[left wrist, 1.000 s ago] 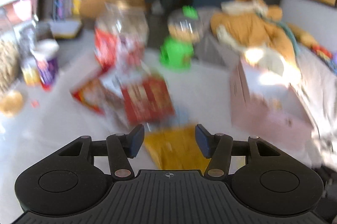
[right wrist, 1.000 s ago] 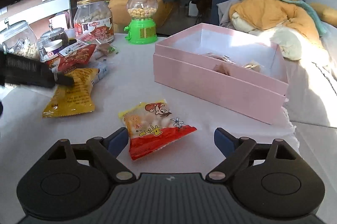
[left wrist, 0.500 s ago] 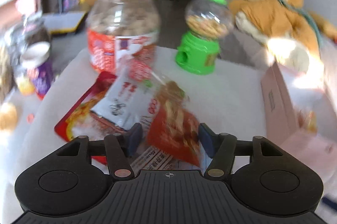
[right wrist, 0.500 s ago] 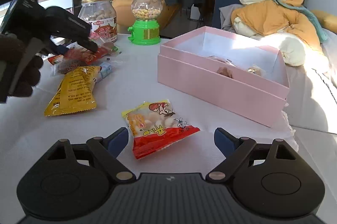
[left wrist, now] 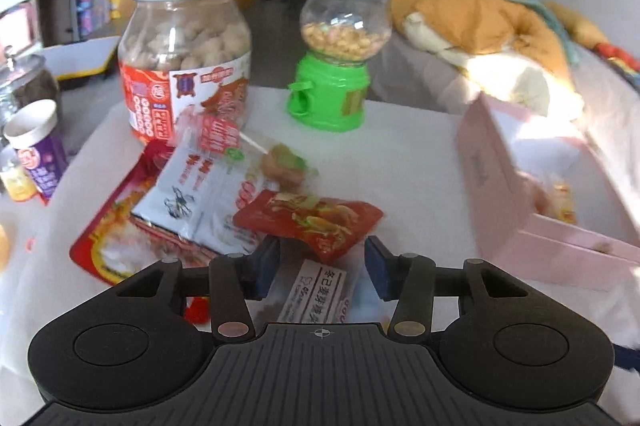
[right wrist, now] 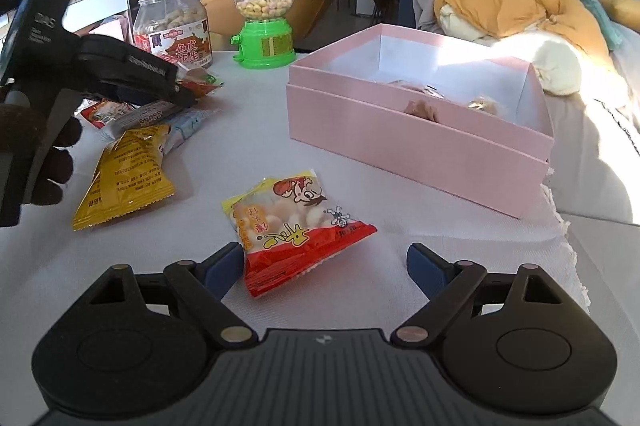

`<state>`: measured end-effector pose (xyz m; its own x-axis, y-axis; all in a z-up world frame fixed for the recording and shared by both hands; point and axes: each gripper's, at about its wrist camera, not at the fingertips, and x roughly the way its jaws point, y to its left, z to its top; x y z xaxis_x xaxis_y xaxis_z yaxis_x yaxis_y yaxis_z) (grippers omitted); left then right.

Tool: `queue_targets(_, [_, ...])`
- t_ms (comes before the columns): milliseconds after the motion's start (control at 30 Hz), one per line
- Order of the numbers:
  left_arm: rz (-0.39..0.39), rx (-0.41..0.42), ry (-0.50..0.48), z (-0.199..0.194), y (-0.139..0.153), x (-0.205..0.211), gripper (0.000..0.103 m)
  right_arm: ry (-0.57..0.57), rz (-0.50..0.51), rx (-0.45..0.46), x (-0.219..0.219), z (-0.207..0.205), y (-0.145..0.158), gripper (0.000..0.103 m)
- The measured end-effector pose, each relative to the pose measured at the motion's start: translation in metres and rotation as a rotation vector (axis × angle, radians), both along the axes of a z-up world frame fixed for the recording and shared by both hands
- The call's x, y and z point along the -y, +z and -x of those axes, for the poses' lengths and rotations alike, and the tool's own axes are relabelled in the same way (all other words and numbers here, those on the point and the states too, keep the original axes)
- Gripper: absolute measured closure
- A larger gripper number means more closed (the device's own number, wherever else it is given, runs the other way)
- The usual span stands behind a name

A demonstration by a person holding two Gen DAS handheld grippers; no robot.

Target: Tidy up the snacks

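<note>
1. Left wrist view: the left hand-held gripper (left wrist: 320, 262) hangs over a heap of snack packets at lower centre of the frame, jaws apart and grasping nothing.
2. A red packet (left wrist: 310, 220) lies just ahead of the fingertips, its near corner reaching between them and its long axis running left to right across the frame. Whether a pad touches it cannot be told.
3. Under and behind it lie a white packet (left wrist: 200, 197) and a larger red bag (left wrist: 116, 242); a peanut jar (left wrist: 184, 57) and a green dispenser (left wrist: 332, 65) stand further back on the bench (left wrist: 400, 161).
4. The pink box (left wrist: 500, 185), likely the place for the snacks, sits at right of the frame.
5. Right wrist view: the right hand-held gripper (right wrist: 324, 264) is released wide, with a cartoon packet (right wrist: 296, 226) lying just ahead between its fingers, long axis slanting from upper left to lower right.
6. A yellow packet (right wrist: 124, 177) lies at left, nearer the left hand-held gripper; the pink box, already holding a few items, stands at upper right.
</note>
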<state>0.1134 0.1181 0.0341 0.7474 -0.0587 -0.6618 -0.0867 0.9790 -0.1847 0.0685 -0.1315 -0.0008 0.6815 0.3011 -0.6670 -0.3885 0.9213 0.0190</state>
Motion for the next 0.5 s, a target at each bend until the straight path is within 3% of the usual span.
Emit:
queue_targets(67, [-0.004, -0.014, -0.059, 0.012, 0.001, 0.002, 0.051, 0.000, -0.002, -0.002, 0.000, 0.000, 0.000, 0.014])
queue_targets(167, [-0.105, -0.029, -0.122, 0.025, -0.003, 0.012, 0.046, -0.001, -0.003, -0.006, -0.001, -0.002, 0.000, 0.014])
queue_targets(267, [-0.152, -0.029, -0.113, 0.023, -0.004, 0.011, 0.045, -0.002, 0.001, -0.010, -0.001, -0.003, -0.001, 0.014])
queue_targets(367, [-0.104, -0.052, -0.104, 0.012, -0.009, 0.000, 0.043, -0.002, 0.001, -0.011, -0.001, -0.003, -0.001, 0.014])
queue_targets(500, [0.062, -0.082, -0.105, 0.011, -0.015, -0.026, 0.043, -0.003, -0.002, -0.015, 0.000, -0.003, -0.002, 0.013])
